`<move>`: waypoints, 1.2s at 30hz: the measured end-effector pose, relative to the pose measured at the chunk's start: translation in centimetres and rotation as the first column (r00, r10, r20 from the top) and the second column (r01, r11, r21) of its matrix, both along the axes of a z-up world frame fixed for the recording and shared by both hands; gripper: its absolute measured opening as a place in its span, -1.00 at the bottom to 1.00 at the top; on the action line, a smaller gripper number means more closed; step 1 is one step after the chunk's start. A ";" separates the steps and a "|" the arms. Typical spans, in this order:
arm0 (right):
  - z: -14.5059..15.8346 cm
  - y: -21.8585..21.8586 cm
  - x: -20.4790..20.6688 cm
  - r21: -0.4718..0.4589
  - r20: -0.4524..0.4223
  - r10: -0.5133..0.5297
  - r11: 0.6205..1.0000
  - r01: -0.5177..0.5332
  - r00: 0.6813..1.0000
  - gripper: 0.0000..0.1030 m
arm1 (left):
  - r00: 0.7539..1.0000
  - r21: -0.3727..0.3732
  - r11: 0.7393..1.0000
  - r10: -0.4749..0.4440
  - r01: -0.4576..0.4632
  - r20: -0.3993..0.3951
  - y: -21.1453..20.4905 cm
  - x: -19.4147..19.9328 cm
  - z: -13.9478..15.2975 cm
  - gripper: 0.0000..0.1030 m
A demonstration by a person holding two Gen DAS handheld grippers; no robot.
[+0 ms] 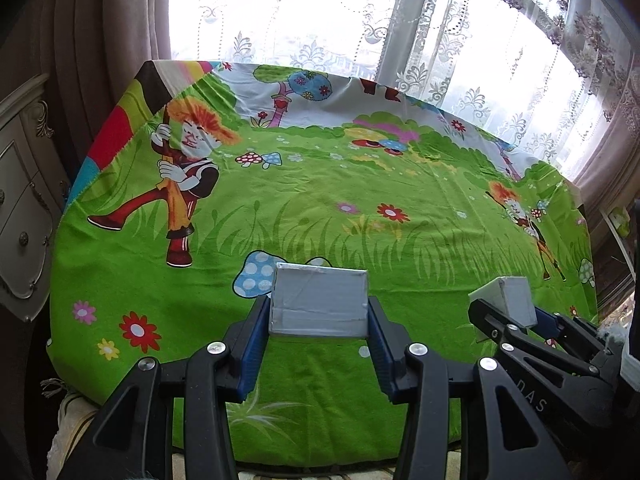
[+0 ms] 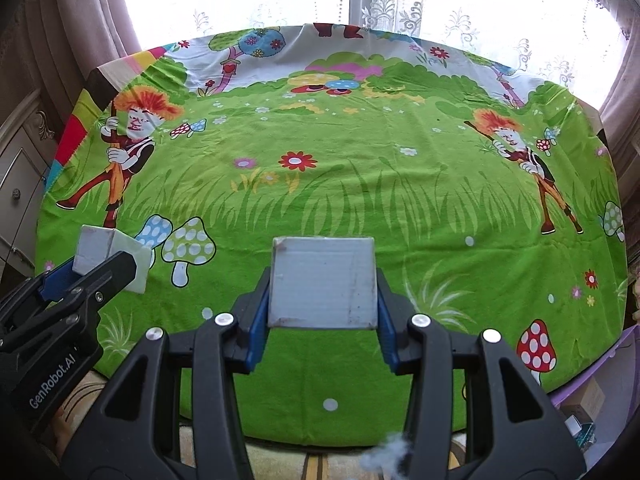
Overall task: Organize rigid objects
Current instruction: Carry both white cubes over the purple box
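Left claw [image 1: 319,312] grips grey box [image 1: 319,300]; right claw [image 2: 323,286] grips second box [image 2: 323,282]. Boxes look light, stiff; side-face grip suits.

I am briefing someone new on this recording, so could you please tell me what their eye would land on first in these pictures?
First, the bright green cartoon tablecloth covering the whole table, printed with orange-haired children, mushrooms and flowers. Next, each gripper holds a grey block over the near edge: the left gripper grips a wide grey block, and the right gripper a squarer grey block. Behind, lace curtains glow against a bright window.
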State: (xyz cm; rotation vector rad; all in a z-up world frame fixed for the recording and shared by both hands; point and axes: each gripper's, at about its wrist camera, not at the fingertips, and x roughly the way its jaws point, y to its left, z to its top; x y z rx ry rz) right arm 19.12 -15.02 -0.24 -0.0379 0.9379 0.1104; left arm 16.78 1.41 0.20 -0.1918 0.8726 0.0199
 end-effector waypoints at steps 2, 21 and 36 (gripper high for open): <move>0.4 -1.0 -1.0 0.009 0.005 -0.016 1.000 0.016 1.000 -0.04 | 1.000 -0.012 1.000 -0.009 0.009 0.002 -0.4 -0.5 0.5 -0.08; 4.0 -9.7 -10.6 -0.004 0.057 -0.131 0.991 0.131 0.990 -0.05 | 0.960 -0.026 0.961 -0.275 0.276 0.046 -10.7 -6.8 3.6 -0.08; 5.1 -20.1 -17.8 -0.038 0.071 -0.307 0.950 0.310 0.949 -0.04 | 0.850 -0.092 0.847 -0.526 0.523 -0.012 -20.4 -10.9 3.6 -0.08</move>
